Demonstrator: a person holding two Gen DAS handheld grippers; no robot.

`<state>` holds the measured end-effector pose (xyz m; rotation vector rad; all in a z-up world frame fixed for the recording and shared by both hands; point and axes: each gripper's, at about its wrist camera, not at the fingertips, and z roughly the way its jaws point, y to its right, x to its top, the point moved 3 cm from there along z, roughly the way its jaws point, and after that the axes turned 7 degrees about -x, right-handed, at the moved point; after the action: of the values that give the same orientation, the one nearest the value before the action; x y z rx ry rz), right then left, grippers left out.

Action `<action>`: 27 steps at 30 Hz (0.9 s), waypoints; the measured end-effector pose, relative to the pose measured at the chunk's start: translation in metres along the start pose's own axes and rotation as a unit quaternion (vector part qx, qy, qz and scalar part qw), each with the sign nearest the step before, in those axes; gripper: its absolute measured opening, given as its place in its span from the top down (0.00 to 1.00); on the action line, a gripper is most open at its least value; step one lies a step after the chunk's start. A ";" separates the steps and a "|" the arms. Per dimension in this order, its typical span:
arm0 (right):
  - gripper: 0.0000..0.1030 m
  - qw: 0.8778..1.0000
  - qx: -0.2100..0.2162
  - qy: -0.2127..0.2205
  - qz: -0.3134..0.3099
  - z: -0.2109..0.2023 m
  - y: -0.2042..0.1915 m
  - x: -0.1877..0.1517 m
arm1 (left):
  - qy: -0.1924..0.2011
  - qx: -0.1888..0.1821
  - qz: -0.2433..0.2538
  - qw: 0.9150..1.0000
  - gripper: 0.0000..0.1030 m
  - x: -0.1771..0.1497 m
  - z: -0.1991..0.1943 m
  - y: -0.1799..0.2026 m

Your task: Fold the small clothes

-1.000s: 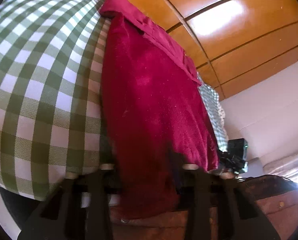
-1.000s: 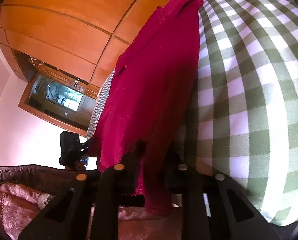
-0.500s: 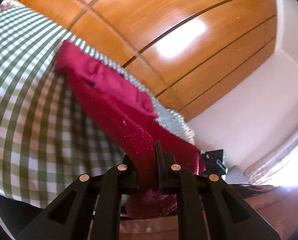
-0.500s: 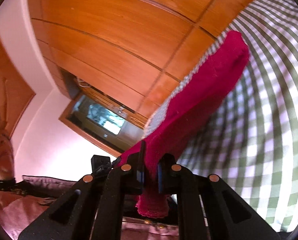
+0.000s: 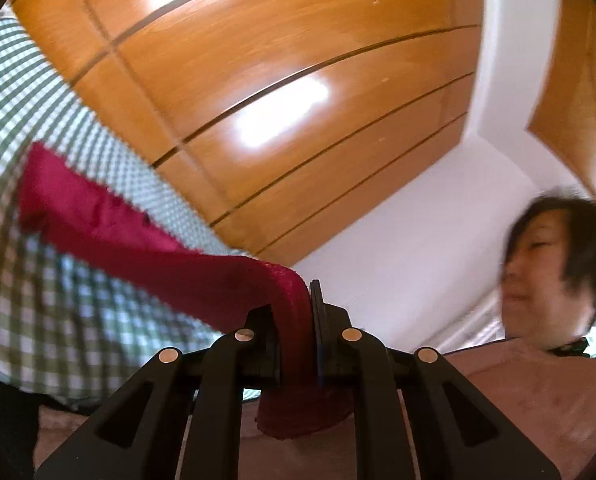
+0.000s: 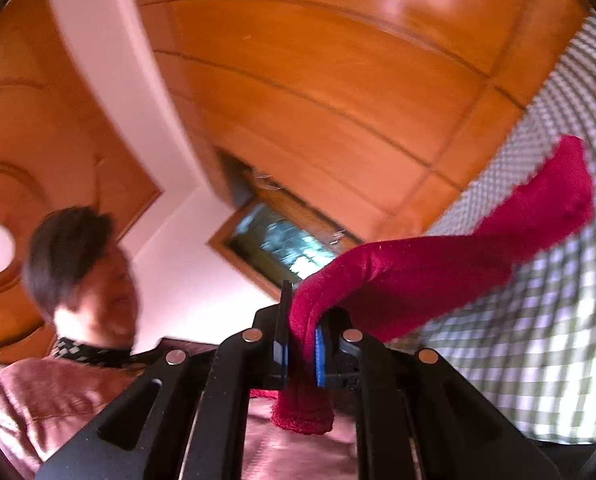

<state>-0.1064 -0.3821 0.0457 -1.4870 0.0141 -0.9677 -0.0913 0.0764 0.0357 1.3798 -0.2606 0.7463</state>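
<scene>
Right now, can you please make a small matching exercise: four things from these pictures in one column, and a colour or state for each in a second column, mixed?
Things:
1. red garment
2. checked cloth
3. wooden panels
4. left gripper

Colour or state:
a. glossy orange-brown
b. green and white
c. jaws shut on fabric
d. deep red, one end lifted off the cloth

Pairs: 1-d, 2-b, 3-a, 4-c

No text, label, brand or number can be read anywhere.
</scene>
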 end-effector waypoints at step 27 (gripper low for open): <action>0.75 0.956 -0.192 0.063 0.211 0.026 0.202 0.056 | -0.025 0.260 -0.186 0.947 0.82 0.069 0.058 -0.211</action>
<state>0.0504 -0.4324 -0.0868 -1.6789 0.6201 -0.7313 0.1047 0.0422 -0.0788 1.8821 0.1729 0.4760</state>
